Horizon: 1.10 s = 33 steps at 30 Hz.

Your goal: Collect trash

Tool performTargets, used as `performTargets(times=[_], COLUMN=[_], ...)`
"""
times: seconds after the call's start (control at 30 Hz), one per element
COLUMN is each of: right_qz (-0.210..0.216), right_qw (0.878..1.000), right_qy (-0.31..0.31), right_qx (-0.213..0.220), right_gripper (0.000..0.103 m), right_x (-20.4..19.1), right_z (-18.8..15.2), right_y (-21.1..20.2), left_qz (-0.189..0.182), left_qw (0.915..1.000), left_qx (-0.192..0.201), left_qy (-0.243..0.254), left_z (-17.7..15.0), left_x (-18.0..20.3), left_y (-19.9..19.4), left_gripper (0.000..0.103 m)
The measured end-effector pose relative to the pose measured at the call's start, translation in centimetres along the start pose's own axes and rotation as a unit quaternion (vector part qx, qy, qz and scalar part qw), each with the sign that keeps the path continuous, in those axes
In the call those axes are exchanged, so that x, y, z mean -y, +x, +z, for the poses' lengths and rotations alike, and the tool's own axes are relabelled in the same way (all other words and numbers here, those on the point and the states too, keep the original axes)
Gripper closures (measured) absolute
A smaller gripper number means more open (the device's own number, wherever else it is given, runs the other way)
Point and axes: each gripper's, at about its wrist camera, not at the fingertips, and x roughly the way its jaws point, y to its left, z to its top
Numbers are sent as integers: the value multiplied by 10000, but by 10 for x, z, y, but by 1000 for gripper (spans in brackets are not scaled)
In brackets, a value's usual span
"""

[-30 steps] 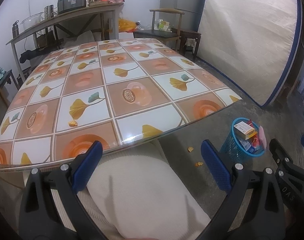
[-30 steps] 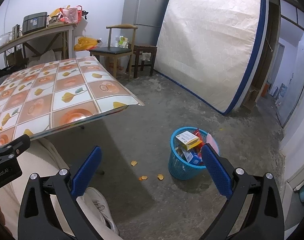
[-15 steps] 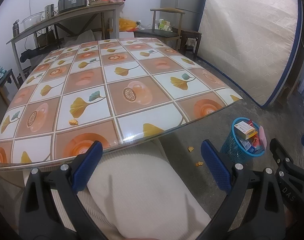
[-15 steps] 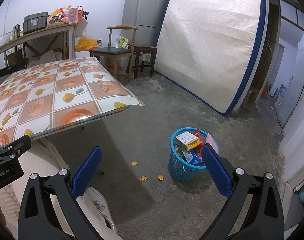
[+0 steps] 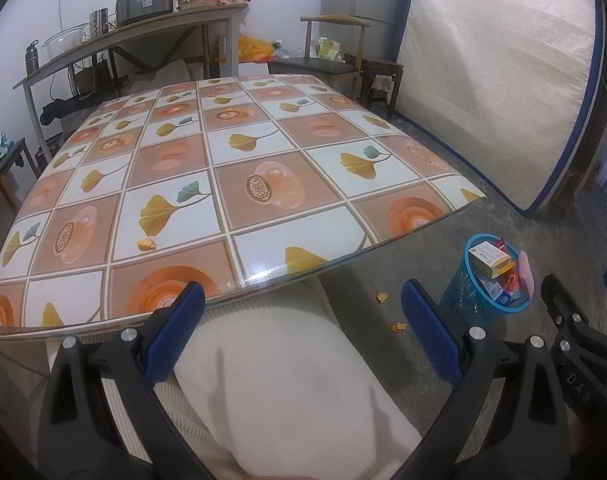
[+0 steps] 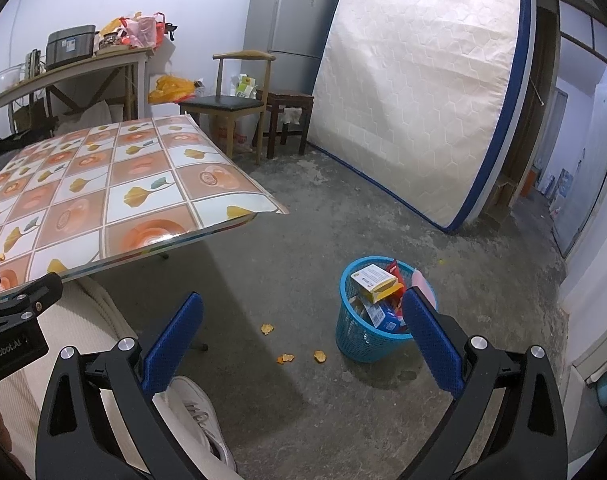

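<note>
While both tools sit low over the seated person's lap, neither holds anything. Left tool (image 5: 299, 336): blue pads spread wide, empty, hanging above the cream trouser leg (image 5: 279, 392) just short of the near edge of the surface (image 5: 263, 152). Right tool (image 6: 301, 334): pads equally far apart, empty, aimed out over the concrete floor (image 6: 303, 232), a white shoe (image 6: 195, 412) below it.

Trash seen, nearest first:
- Floor scraps: three small orange-yellow bits (image 6: 285, 358) lying loose ahead of the right tool, roughly between its pads in that view, a little left of the blue basket (image 6: 363, 344). No clear long axis; crumpled flakes.
- One orange crumb (image 5: 146, 243) on the patterned cloth of the surface, ahead and to the left of the left tool, a short way in from the near edge.

The basket stands on the floor to the right, just past the right tool's right pad, already heaped with boxes and wrappers.

Judgement: the left tool is the nearer one to the crumb on the surface, which needs a reach forward and leftward. The right tool is nearer the floor scraps, which need a downward reach. Thin flakes on rough concrete may be hard to pinch.

Beyond: chair, fridge, upright mattress (image 6: 423, 80) against the far wall.
</note>
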Motion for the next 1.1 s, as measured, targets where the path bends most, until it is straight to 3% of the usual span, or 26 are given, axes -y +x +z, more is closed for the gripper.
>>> performTargets(times=[1.1], right_qz=[19], right_qw=[10000], right_qy=[-19], right_qx=[50], right_gripper=[6], right_x=[0], right_z=[2], right_y=[-4], left_qz=[41], left_qw=[10000], left_qx=[39], left_qy=[-31], left_z=[-2], left_x=[-2], left_y=[-4], left_gripper=[8])
